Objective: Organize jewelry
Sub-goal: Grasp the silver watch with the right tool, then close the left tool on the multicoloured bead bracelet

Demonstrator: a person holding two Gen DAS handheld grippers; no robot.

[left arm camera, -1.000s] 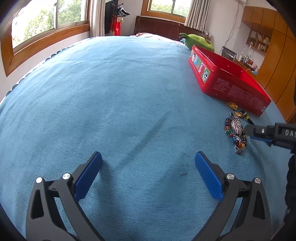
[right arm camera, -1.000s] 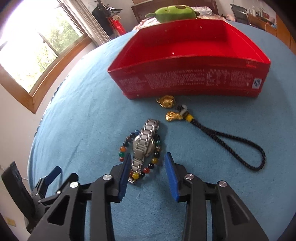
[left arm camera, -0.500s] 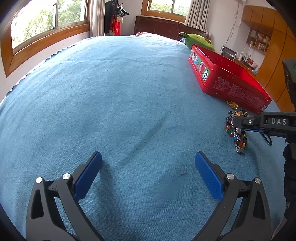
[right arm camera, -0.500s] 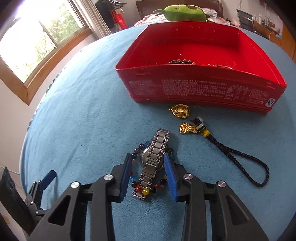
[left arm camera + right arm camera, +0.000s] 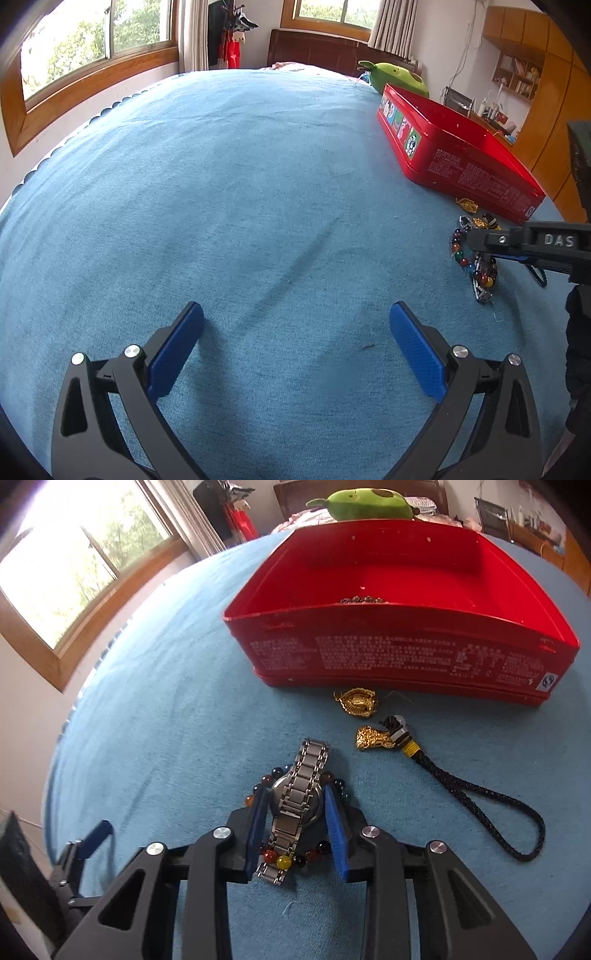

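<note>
1. The right claw (image 5: 295,812) straddles the steel watch (image 5: 297,805), one blue pad on either side of the watch case. Its jaws are closing with the watch between them, and the pads look just short of pressing on it.
2. The watch lies on the blue bed cover (image 5: 166,720), across a ring of coloured beads (image 5: 280,860). Its band runs near to far, in line with the fingers, so the pinch falls across the case.
3. The red tin (image 5: 388,661) sits farther off, straight ahead, open.
4. The left claw (image 5: 295,350) hangs spread and empty, well to the left of the jewelry; the right is nearer.
</note>
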